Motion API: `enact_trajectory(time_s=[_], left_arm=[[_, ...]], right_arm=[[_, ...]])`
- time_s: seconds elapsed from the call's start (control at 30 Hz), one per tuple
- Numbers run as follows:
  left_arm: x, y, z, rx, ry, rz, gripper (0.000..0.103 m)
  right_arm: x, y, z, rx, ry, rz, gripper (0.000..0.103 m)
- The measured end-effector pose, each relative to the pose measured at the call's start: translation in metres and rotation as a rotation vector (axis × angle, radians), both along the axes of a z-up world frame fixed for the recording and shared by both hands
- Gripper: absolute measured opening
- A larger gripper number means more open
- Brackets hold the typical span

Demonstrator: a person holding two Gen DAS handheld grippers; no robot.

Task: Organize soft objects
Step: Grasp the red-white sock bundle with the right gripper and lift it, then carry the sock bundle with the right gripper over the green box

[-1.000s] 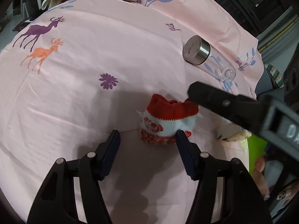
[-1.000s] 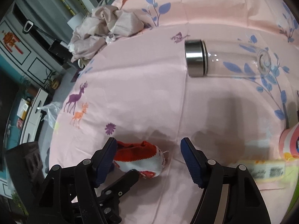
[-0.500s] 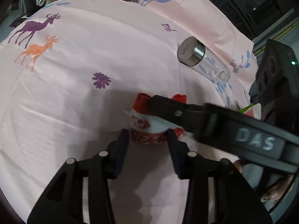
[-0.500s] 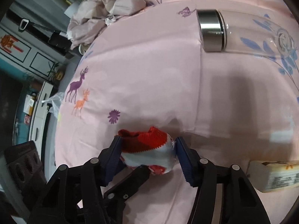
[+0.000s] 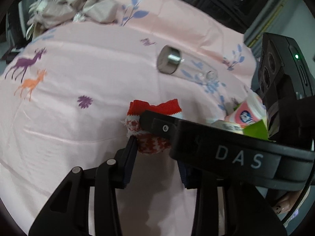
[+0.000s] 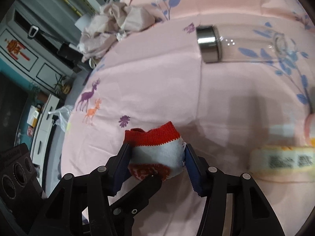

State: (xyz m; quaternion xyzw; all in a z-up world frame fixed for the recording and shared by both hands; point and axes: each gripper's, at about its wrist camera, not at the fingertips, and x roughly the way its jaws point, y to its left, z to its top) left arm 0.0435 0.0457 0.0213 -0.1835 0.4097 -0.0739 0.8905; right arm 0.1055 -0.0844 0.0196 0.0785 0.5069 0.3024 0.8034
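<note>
A rolled sock [image 6: 157, 153], red cuff on a pale body with a red pattern, sits low over the pink bedsheet [image 6: 157, 82]. My right gripper [image 6: 156, 151] has its blue pads pressed on both sides of the sock, and its jaws are still closing. In the left wrist view the same sock [image 5: 151, 145] lies against the left finger of my left gripper [image 5: 156, 155]. The right gripper's black arm crosses in front there and hides the other finger. One left finger [image 6: 145, 184] reaches under the sock in the right wrist view.
A clear glass bottle with a steel cap [image 5: 169, 62] lies on the sheet beyond the sock. A crumpled beige cloth [image 5: 69, 5] sits at the far edge. A pink packet [image 5: 246, 114] and a pale barcoded pack [image 6: 279, 161] lie to the right.
Both pairs of jaws have narrowed from wide apart onto the sock. The right gripper's arm has swung across the left wrist view, and the left gripper has shifted with the sock.
</note>
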Motion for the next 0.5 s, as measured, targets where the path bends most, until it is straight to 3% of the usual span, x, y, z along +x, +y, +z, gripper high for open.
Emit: enact_trajectory(time_s=[0.5], left_arm=[[-0.038, -0.045, 0.037, -0.067, -0.219, -0.191, 0.037]], right_arm=[[-0.063, -0.059, 0.047, -0.015, -0.243, -0.166, 0.058]])
